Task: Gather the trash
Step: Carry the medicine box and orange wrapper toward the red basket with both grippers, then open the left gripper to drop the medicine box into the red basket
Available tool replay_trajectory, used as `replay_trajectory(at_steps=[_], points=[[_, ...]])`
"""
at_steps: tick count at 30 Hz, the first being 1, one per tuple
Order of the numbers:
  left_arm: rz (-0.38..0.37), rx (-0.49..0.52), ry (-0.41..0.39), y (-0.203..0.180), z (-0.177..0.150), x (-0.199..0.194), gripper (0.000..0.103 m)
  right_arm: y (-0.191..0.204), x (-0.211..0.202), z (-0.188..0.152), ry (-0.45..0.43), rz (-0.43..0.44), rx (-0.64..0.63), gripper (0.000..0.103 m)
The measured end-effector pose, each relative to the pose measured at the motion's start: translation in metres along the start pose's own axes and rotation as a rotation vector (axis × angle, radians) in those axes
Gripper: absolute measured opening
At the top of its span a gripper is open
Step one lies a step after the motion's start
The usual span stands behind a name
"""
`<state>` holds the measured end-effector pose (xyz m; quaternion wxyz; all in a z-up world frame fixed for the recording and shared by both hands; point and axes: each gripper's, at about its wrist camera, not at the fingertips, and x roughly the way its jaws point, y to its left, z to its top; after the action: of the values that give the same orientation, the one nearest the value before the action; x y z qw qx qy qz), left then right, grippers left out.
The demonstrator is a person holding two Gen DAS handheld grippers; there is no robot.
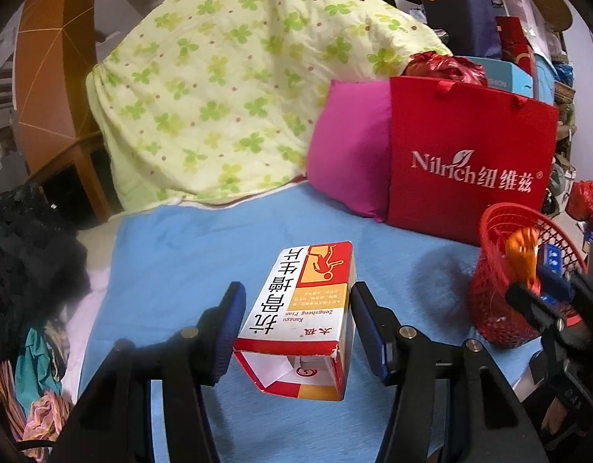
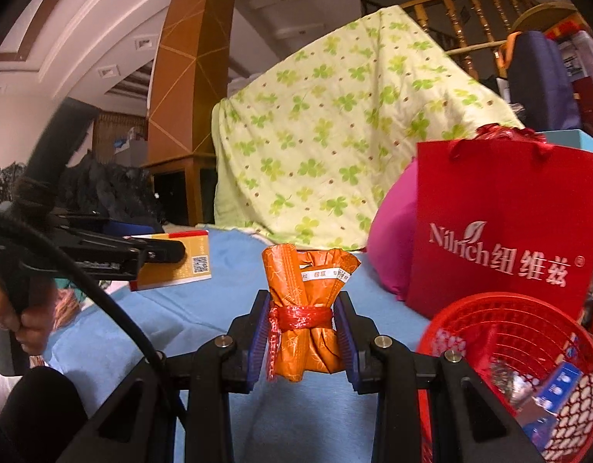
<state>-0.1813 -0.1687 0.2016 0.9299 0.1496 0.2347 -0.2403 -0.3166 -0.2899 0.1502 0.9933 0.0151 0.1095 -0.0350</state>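
Note:
My left gripper (image 1: 294,330) is shut on an opened red, white and orange medicine box (image 1: 308,308) and holds it above the blue cloth; the box also shows in the right wrist view (image 2: 176,260). My right gripper (image 2: 302,333) is shut on an orange wrapper bundle (image 2: 310,308) tied with a red strip, held beside and above the red mesh basket (image 2: 558,405). The basket (image 1: 489,281) holds a blue packet and foil scraps. In the left wrist view the bundle (image 1: 522,258) hangs over the basket rim.
A red Nilrich paper bag (image 1: 470,162) and a pink cushion (image 1: 350,150) stand at the back right on the blue cloth (image 1: 188,254). A green clover-print quilt (image 1: 227,88) covers a mound behind. Dark clothes (image 1: 30,254) lie at the left.

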Motion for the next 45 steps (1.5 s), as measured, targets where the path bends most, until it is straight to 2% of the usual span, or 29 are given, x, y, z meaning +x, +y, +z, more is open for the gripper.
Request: replay_trajectory(at_steps=[12,20,29,34,38,45], points=[[-0.062,0.06,-0.053,-0.038,0.018,-0.022,0.058,-0.029,-0.053,-0.007,-0.013,-0.037,0.203,0.036],[-0.116,0.095,-0.086,-0.067,0.028,-0.033,0.058,-0.047,-0.089,0.015,-0.04,-0.102,0.204,0.036],[-0.164,0.132,-0.116,-0.098,0.041,-0.039,0.058,-0.065,-0.112,0.031,-0.058,-0.164,0.19,0.036],[-0.234,0.132,-0.109,-0.112,0.046,-0.036,0.058,-0.083,-0.116,0.033,-0.043,-0.202,0.206,0.036],[-0.325,0.133,-0.092,-0.126,0.048,-0.031,0.056,-0.101,-0.121,0.034,-0.035,-0.229,0.226,0.036],[-0.497,0.121,-0.042,-0.156,0.052,-0.007,0.052,-0.152,-0.12,0.031,0.002,-0.249,0.343,0.036]])
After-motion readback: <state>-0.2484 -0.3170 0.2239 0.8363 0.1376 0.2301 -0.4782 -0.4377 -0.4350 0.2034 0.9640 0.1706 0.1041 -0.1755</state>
